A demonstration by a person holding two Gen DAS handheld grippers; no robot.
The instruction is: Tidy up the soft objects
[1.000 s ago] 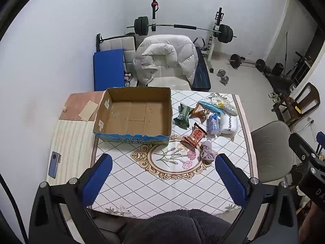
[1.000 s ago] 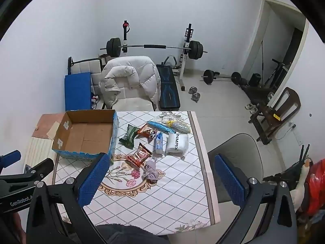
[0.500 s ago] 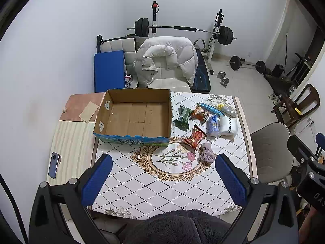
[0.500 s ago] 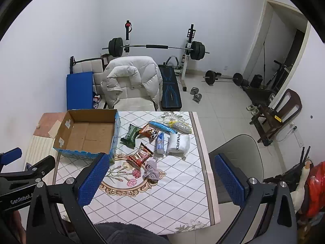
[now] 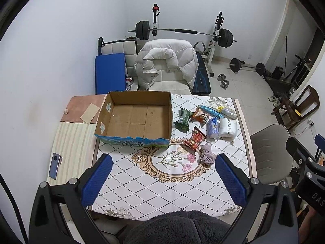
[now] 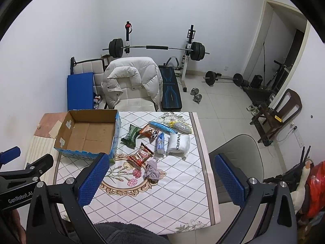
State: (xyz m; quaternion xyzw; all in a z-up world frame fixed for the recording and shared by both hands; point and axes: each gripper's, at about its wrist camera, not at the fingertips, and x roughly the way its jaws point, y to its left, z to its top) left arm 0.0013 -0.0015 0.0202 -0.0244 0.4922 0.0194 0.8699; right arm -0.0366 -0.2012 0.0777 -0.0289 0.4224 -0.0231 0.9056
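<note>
Both grippers hung high above a table (image 5: 142, 185) draped in a diamond-patterned cloth with a floral medallion, their blue-padded jaws spread wide and holding nothing. Seen past the left gripper (image 5: 163, 181), an empty cardboard box (image 5: 135, 120) sat ahead of its left jaw, open side up. The soft objects lay ahead of its right jaw, in a loose cluster just beside the box: a green packet (image 5: 182, 119), an orange snack bag (image 5: 200, 116), a red snack packet (image 5: 195, 138), a blue-and-white tissue pack (image 5: 213, 126), a white roll printed with letters (image 5: 228, 128), a blue pouch (image 5: 210, 111) and a clear bag (image 5: 228, 111). A crumpled mauve cloth (image 5: 207, 156) lay nearest that right jaw, well below it on the table. From the right gripper (image 6: 162, 180), the same cluster lay ahead between the jaws, the box near the left jaw's tip. A phone (image 5: 54, 165) rested on a striped mat off to the left. Beyond the table stood a chair draped with a white puffer jacket (image 5: 166, 63) and a barbell rack (image 5: 182, 32).
</note>
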